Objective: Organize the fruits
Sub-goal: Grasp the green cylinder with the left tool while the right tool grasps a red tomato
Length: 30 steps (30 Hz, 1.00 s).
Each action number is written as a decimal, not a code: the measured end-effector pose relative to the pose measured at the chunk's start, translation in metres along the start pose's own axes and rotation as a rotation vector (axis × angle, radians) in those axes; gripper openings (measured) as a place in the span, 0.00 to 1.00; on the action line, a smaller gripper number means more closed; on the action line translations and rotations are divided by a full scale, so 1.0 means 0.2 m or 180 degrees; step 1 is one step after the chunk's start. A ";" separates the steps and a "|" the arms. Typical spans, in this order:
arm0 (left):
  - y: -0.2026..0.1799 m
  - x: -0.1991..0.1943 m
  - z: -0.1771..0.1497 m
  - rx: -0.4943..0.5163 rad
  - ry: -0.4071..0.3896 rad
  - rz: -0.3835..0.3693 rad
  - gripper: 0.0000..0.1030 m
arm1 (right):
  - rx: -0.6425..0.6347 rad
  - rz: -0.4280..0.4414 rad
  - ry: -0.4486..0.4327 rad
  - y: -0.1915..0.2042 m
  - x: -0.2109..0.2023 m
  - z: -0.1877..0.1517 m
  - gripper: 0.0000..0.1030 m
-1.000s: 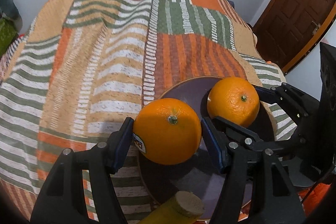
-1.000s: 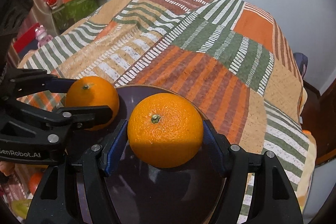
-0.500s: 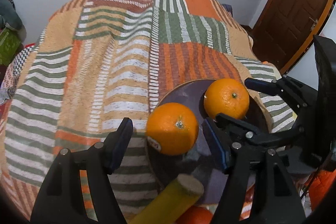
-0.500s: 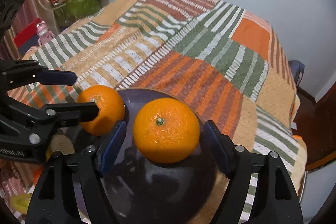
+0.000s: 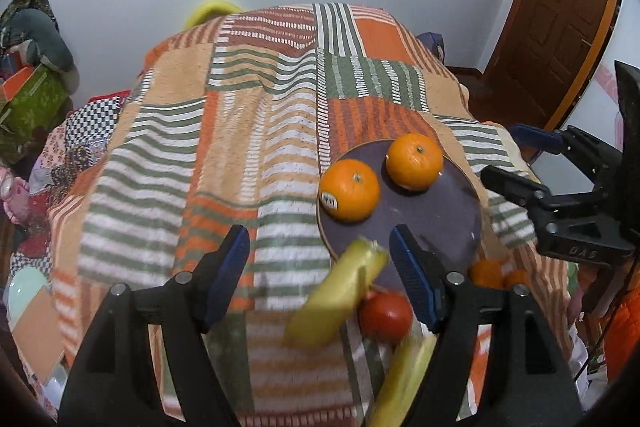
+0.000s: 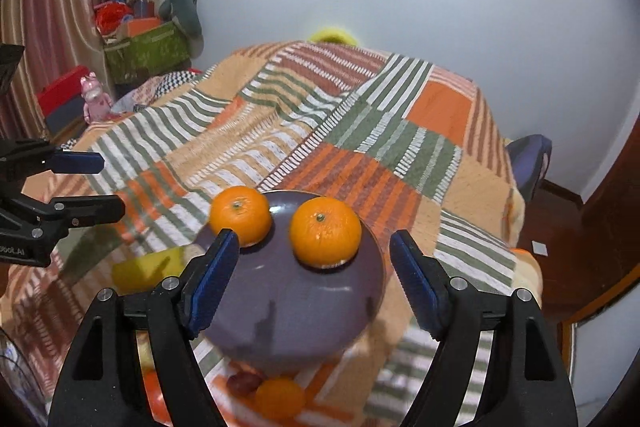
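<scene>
On the striped bedspread (image 5: 224, 155), seen from the left wrist, a dark plate (image 5: 436, 219) carries two oranges (image 5: 349, 190) side by side. The left gripper (image 5: 320, 267) hangs above the cloth, jaws opening with nothing between them. From the right wrist, the same oranges (image 6: 325, 230) sit on the plate (image 6: 296, 311), and the right gripper (image 6: 314, 277) stands spread wide, empty, clear of both fruits.

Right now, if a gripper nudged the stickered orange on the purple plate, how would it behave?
The stickered orange is round and sits free near the rim of the purple plate, so it would probably roll, perhaps off onto the blanket. Its dimpled peel likely grips pads well. It looks firm, not fragile.
</scene>
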<state>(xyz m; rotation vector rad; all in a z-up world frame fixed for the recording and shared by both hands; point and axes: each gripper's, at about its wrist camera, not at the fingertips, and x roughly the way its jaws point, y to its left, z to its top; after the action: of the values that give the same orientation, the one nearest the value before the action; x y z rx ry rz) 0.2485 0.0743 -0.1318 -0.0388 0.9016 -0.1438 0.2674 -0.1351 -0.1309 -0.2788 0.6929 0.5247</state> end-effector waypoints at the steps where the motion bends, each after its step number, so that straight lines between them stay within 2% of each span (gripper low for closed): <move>1: 0.00 -0.04 -0.03 0.0004 -0.0016 -0.0005 0.72 | -0.0003 -0.0011 -0.0031 0.02 -0.04 -0.02 0.73; 5: -0.02 -0.14 -0.12 0.0035 -0.0017 -0.0021 0.75 | -0.0001 -0.0025 -0.0105 0.08 -0.17 -0.09 0.73; 10: -0.08 -0.18 -0.27 0.0099 0.0101 -0.0054 0.75 | 0.0035 0.0010 -0.0113 0.14 -0.26 -0.20 0.73; 14: -0.14 -0.15 -0.38 0.0090 0.0257 -0.0160 0.75 | 0.0170 0.0082 -0.0083 0.18 -0.29 -0.31 0.74; 21: -0.24 -0.05 -0.53 0.0223 0.0499 -0.0201 0.75 | 0.0339 0.0190 0.0114 0.22 -0.26 -0.48 0.74; 25: -0.25 0.02 -0.57 0.0192 0.0591 -0.0267 0.66 | 0.0496 0.0264 0.0220 0.23 -0.22 -0.55 0.74; 28: -0.27 0.07 -0.60 0.0191 0.0698 -0.0336 0.55 | 0.0479 0.0269 0.0300 0.25 -0.19 -0.58 0.74; 30: -0.28 0.10 -0.61 0.0197 0.0735 -0.0355 0.51 | 0.0436 0.0259 0.0311 0.27 -0.18 -0.59 0.74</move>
<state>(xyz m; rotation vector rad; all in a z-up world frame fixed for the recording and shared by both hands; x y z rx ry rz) 0.1587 0.0194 -0.2176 -0.0150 1.1254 -0.2844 0.1531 -0.1519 -0.1980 -0.1490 0.8339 0.5409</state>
